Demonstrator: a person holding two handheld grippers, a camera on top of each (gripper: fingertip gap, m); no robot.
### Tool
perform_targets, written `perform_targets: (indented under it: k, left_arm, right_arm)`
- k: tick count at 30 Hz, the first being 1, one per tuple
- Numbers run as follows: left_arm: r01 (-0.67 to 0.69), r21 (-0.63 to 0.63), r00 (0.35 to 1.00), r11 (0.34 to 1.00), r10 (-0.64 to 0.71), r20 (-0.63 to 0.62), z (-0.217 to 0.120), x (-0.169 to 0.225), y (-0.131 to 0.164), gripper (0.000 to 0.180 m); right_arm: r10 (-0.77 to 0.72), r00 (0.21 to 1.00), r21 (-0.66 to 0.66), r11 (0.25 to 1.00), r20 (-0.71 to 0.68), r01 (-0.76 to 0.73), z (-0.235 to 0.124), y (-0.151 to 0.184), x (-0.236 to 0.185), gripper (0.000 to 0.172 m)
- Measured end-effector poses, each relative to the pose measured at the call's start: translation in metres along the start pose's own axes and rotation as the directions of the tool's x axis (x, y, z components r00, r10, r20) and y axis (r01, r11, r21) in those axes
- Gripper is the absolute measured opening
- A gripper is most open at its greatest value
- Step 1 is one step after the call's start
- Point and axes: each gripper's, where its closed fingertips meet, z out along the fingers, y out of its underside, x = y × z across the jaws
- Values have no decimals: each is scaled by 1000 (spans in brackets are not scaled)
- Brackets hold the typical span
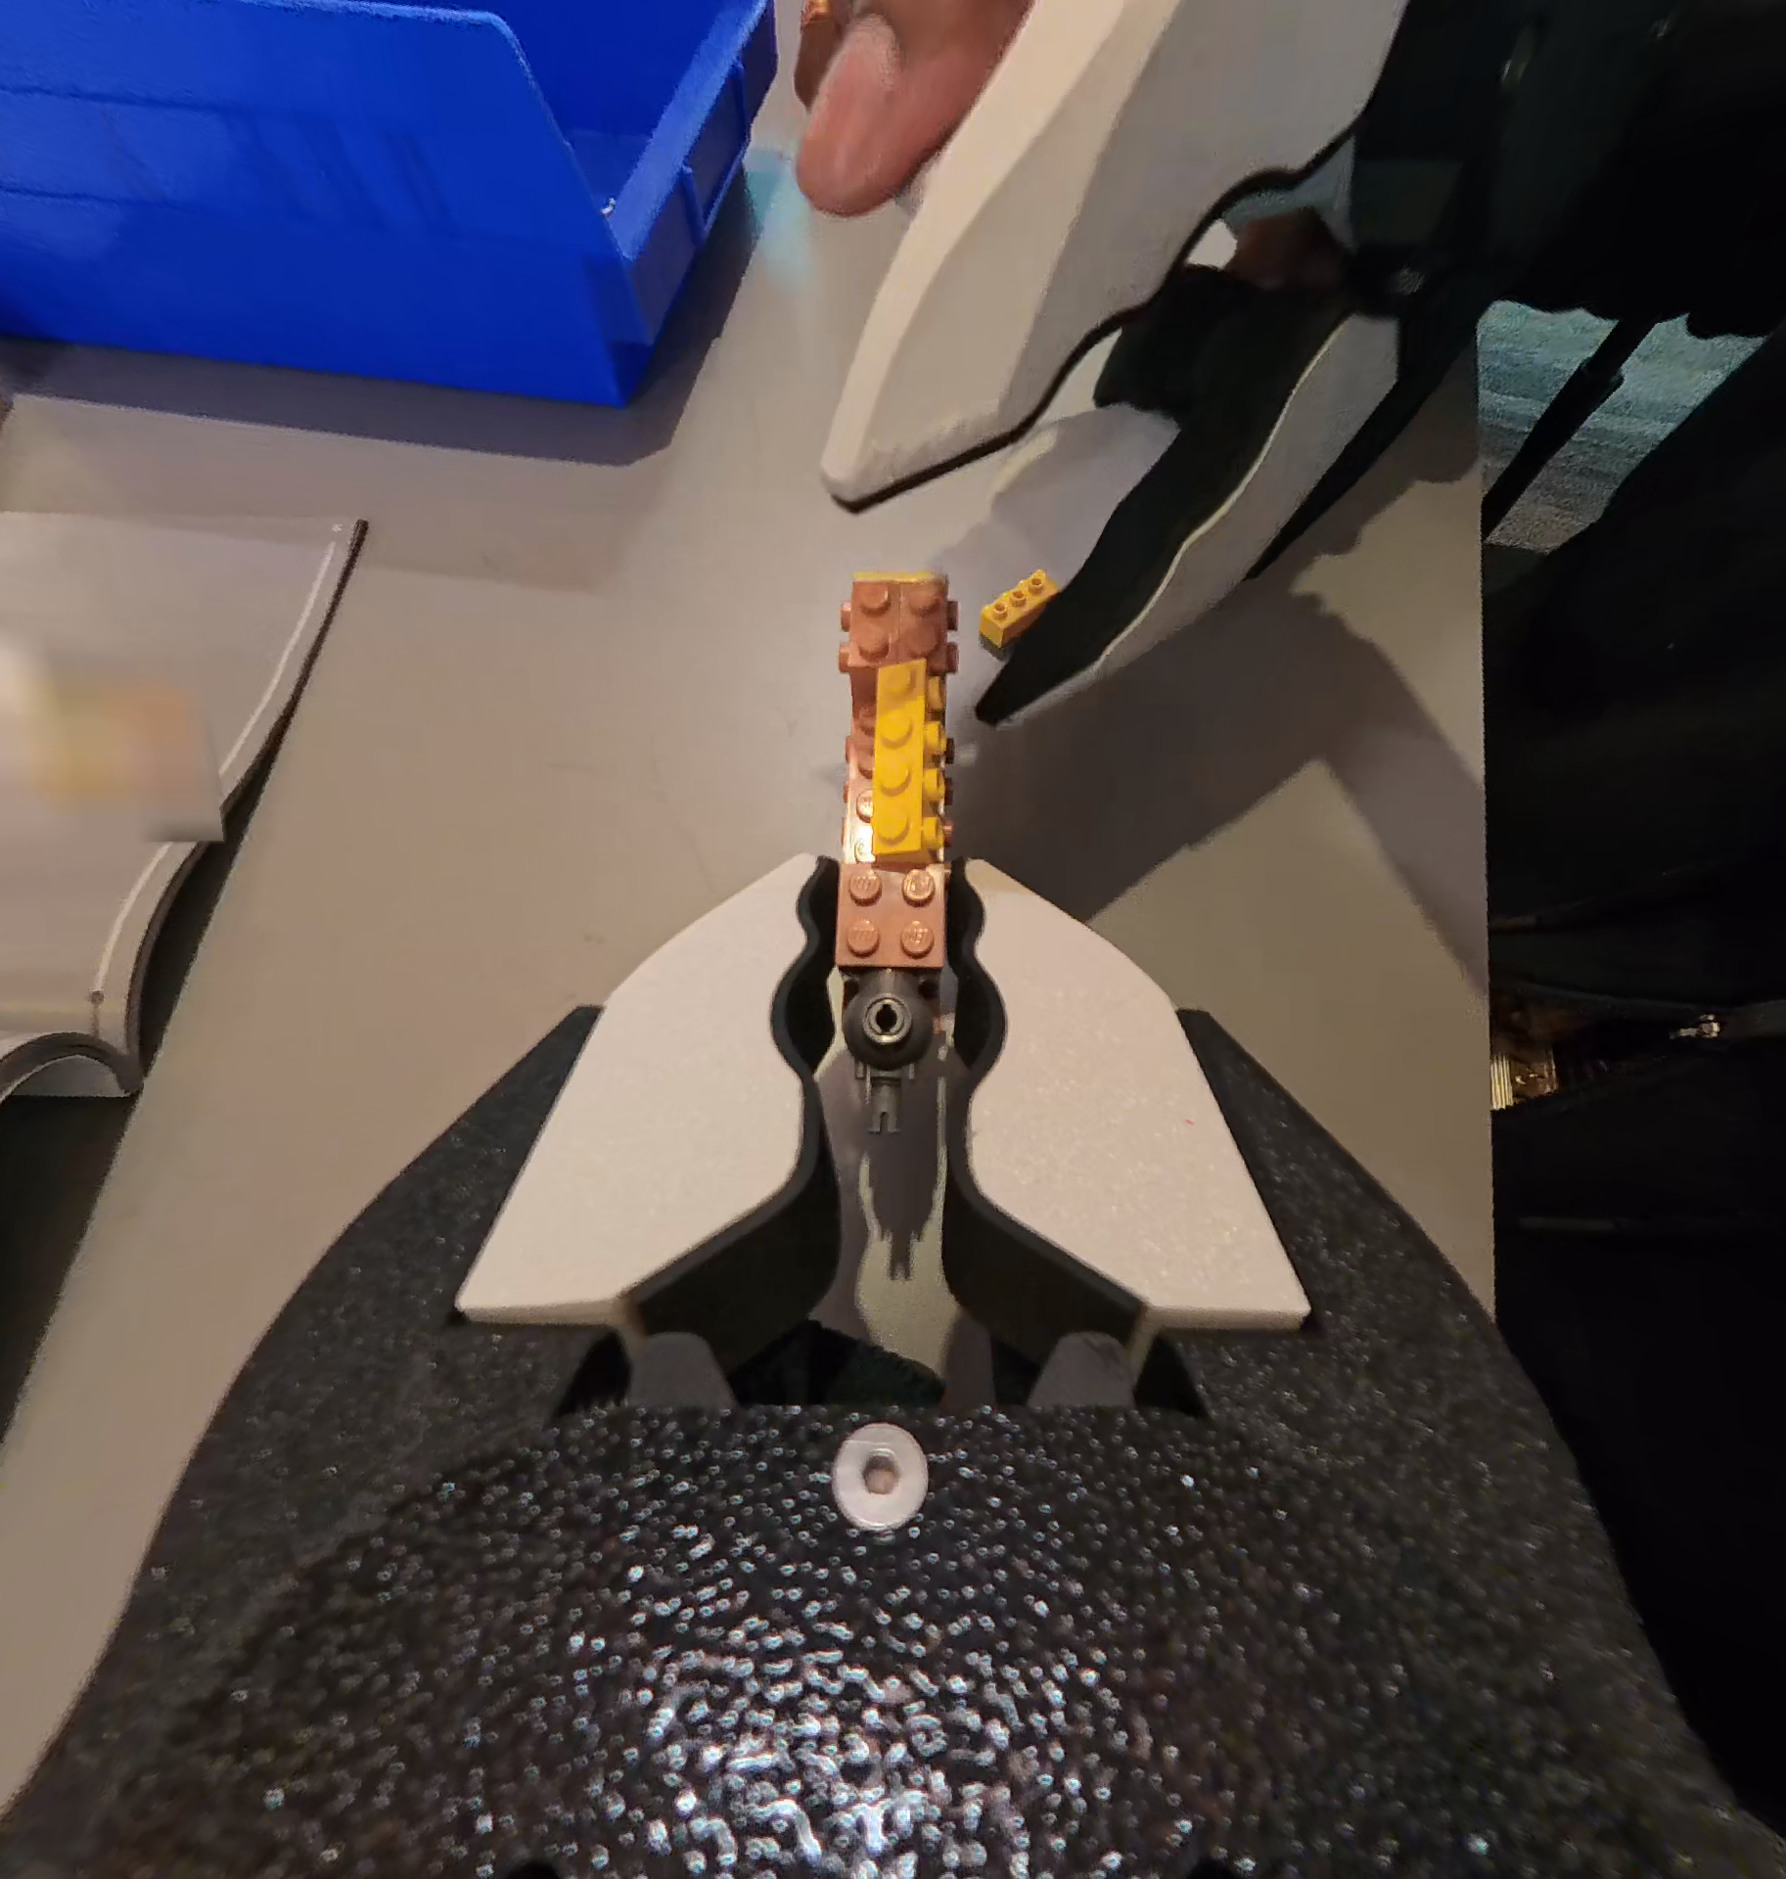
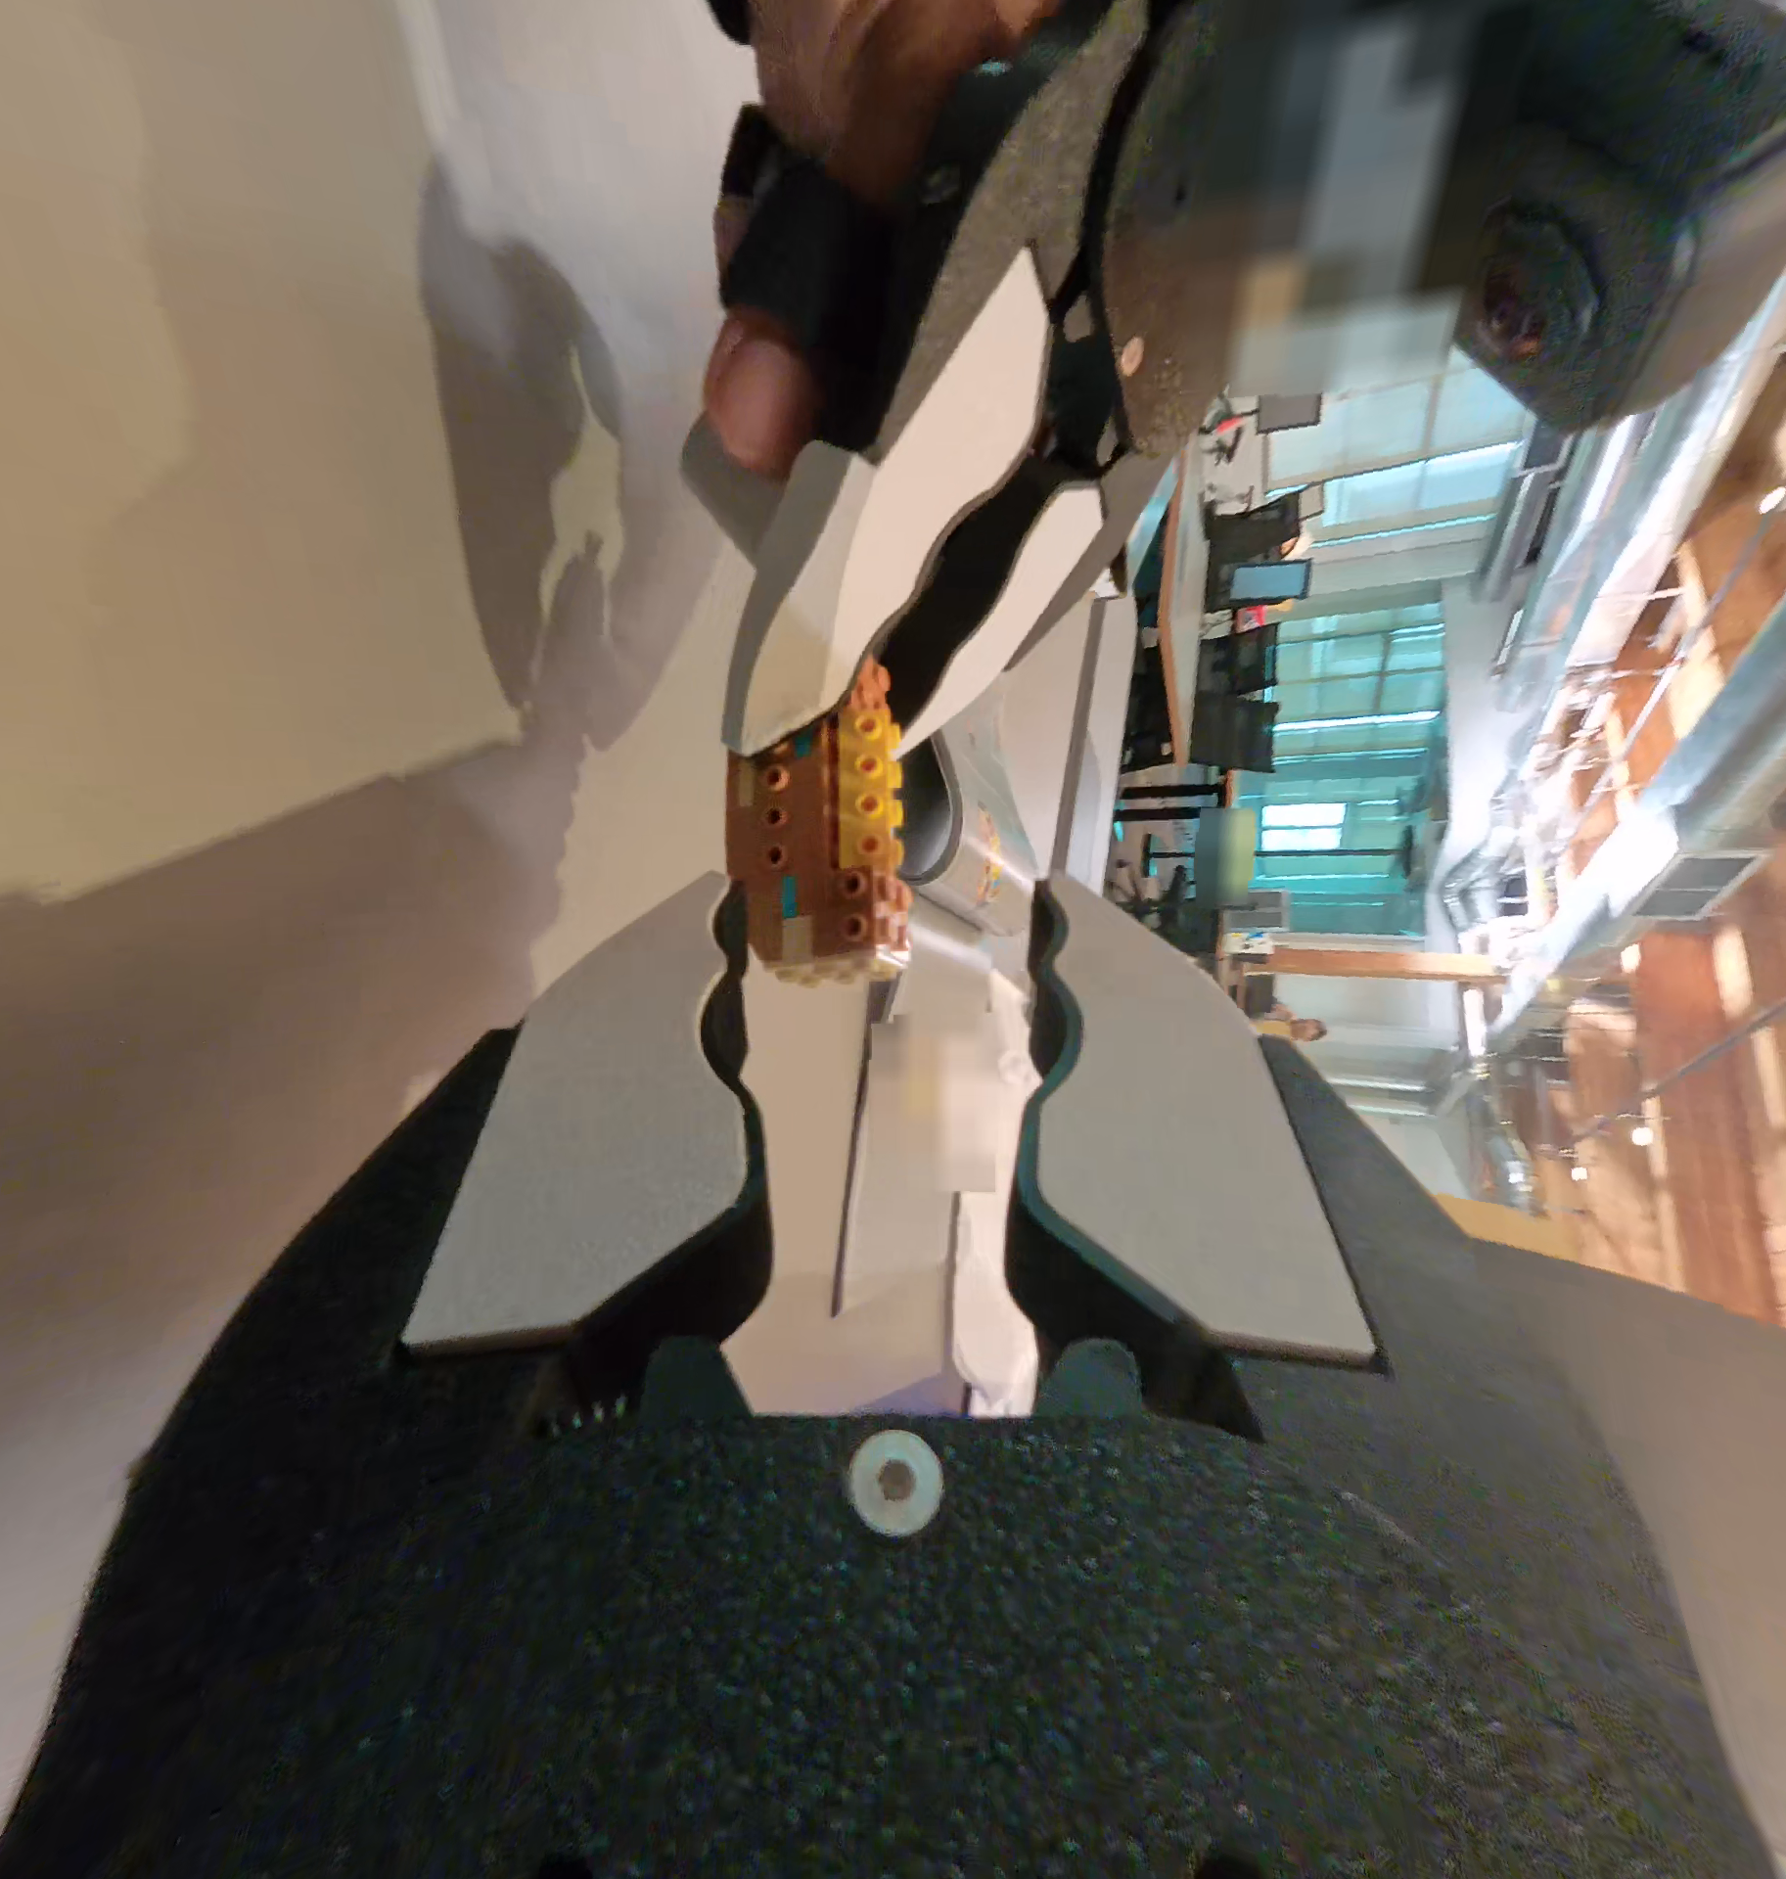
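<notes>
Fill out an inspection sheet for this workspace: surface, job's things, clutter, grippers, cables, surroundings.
Surface: grey table, bare in the middle.
Job's things: brown and yellow brick assembly; loose small yellow brick on the table beside it.
Clutter: blue bin at the far left; open booklet at the left.
Grippers: left gripper clamps the assembly's near end; right gripper open, the assembly's far end at its left fingertip.
Cables: nothing seen.
Surroundings: large room with windows.
</notes>
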Motion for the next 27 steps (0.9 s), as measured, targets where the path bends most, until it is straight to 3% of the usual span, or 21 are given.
perform_targets:
  k: [7, 27]
  left_arm:
    - [-9, -19, 1000, 1000, 9, 2, -4, -1, -6, 20]
    - [30, -83, 999, 996, -31, -17, 0, 3, -7, 20]
  right_arm:
    - [-74, 997, 22, 997, -31, 75, 2, 0, -3, 70]
    - [-176, 984, -40, 984, -34, 175, 20, 1, -10, 57]
